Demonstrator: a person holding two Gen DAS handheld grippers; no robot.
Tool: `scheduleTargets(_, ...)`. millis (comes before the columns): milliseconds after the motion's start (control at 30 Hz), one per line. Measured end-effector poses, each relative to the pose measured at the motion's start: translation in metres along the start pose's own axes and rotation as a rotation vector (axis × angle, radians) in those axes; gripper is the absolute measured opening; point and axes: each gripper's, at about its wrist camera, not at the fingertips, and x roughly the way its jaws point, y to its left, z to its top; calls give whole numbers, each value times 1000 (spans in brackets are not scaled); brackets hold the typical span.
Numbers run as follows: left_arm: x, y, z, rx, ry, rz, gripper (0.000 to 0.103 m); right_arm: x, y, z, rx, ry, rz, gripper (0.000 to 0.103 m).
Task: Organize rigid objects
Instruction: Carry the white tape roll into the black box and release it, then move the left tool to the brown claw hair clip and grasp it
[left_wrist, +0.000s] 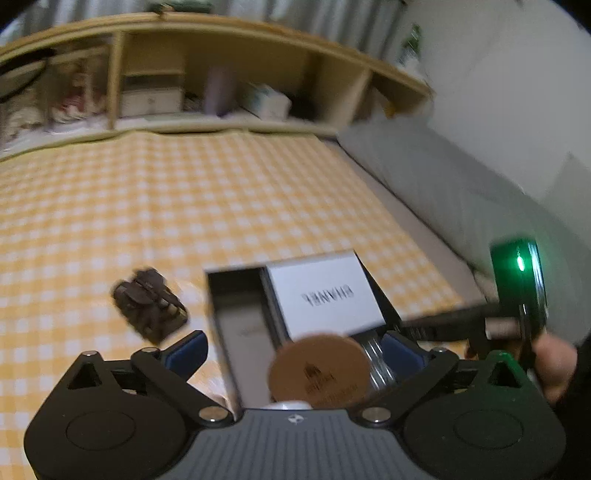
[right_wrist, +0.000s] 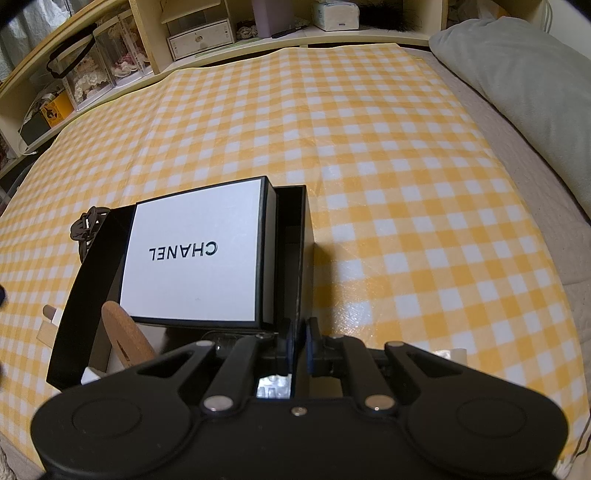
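A black open box (right_wrist: 92, 258) lies on the yellow checked cloth. Inside it sits a white Chanel box (right_wrist: 195, 254), a round wooden disc (right_wrist: 125, 336) leaning on edge, and something clear and glassy at the near end. My right gripper (right_wrist: 300, 343) is shut on the black box's right wall (right_wrist: 301, 236). In the left wrist view the black box (left_wrist: 229, 302) is just ahead, with the white box (left_wrist: 325, 291) and wooden disc (left_wrist: 319, 369) in it. My left gripper (left_wrist: 291, 350) is open, its jaws straddling the box's near end. A dark knotted ornament (left_wrist: 147, 302) lies left of the box.
A wooden shelf unit (right_wrist: 207, 33) with boxes and bottles runs along the far edge. A grey pillow (right_wrist: 517, 74) lies at the right. A small wooden block (right_wrist: 48, 325) sits left of the box. The right gripper's green-lit body (left_wrist: 517, 280) shows at the right.
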Motion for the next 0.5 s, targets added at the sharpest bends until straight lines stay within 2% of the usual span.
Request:
scheduleTargets(333, -7, 57, 13, -165, -75, 201, 103, 0, 0, 0, 0, 0, 0, 8)
scheduleTargets(433, 1, 75, 15, -210, -70, 249, 103, 0, 0, 0, 0, 0, 0, 8)
scheduleTargets(500, 8, 88, 15, -284, -52, 254, 103, 1, -1, 0, 1, 0, 0, 8)
